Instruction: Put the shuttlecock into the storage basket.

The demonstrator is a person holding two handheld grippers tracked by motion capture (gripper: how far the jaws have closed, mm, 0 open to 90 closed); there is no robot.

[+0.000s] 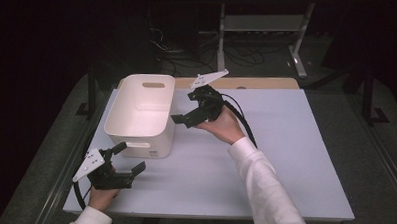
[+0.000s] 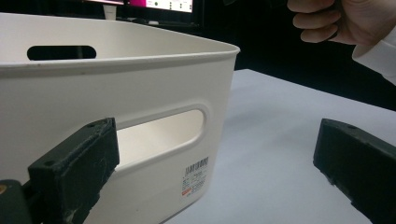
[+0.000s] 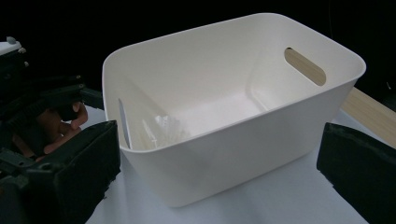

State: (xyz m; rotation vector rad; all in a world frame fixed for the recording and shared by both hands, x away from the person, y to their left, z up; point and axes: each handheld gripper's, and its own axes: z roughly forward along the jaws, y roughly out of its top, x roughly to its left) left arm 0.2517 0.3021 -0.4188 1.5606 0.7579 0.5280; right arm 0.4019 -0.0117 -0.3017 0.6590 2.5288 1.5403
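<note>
Left gripper jaws spread, empty | right gripper jaws spread | bin contents unclear

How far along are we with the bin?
Done: a clear crumpled item already lies inside the white bin. In hand: nothing; the left claw sits open by the bin's near handle slot, and the right claw is open at its right wall. Left: probably gripping the bin, since neither claw holds it yet.
</note>
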